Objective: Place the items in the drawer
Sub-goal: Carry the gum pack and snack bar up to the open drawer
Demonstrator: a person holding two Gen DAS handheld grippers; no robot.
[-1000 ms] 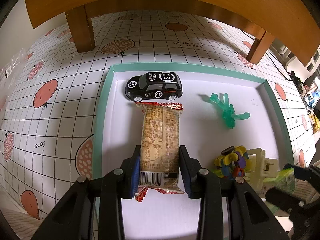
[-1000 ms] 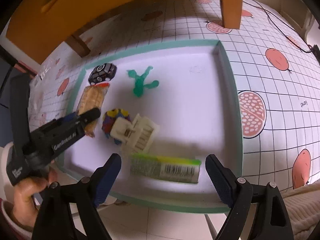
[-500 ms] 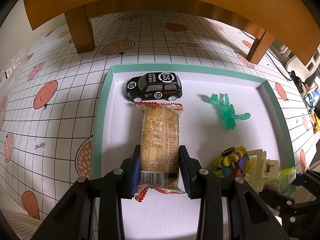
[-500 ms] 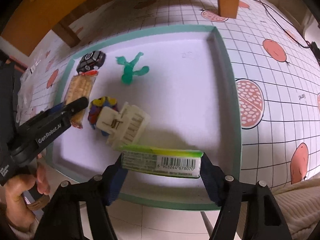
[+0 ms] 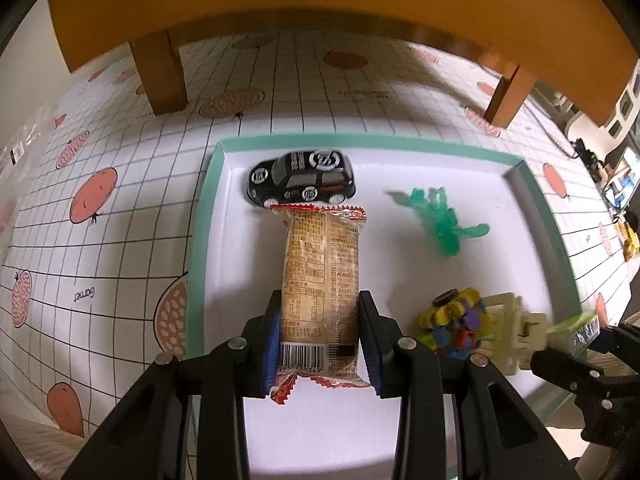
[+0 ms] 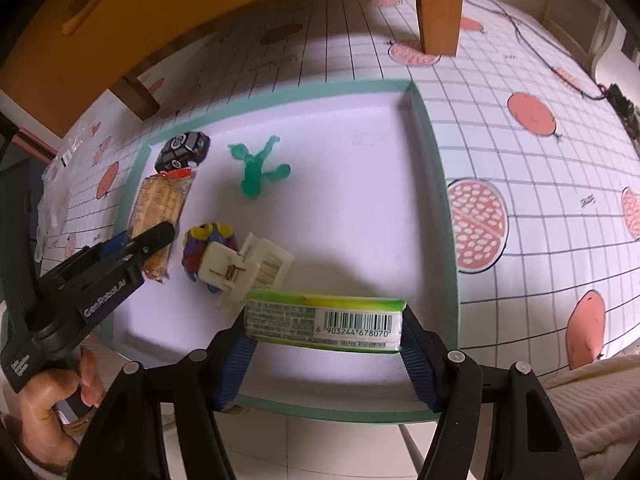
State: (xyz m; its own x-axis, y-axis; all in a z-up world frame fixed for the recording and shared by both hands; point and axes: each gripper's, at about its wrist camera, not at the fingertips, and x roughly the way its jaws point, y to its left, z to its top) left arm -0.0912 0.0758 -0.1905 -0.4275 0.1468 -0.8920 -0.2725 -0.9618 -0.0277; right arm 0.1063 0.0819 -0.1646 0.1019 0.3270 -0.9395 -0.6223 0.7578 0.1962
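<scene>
Left tongs (image 5: 320,340) clamp the biscuit pack (image 5: 320,280); right tongs (image 6: 326,344) clamp the green box (image 6: 324,326) near the drawer's (image 6: 436,184) front edge; both need releasing next.

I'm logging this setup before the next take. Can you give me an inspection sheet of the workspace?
Surface: white drawer tray with teal rim on a grid-patterned fruit-print cloth.
Job's things: black toy car, green plastic figure, multicoloured toy, cream hair clip.
Clutter: nothing seen.
Grippers: left hand-held gripper shut on wrapped biscuit pack; right hand-held gripper shut on green barcoded pack.
Cables: black cable on cloth.
Surroundings: wooden table legs.
</scene>
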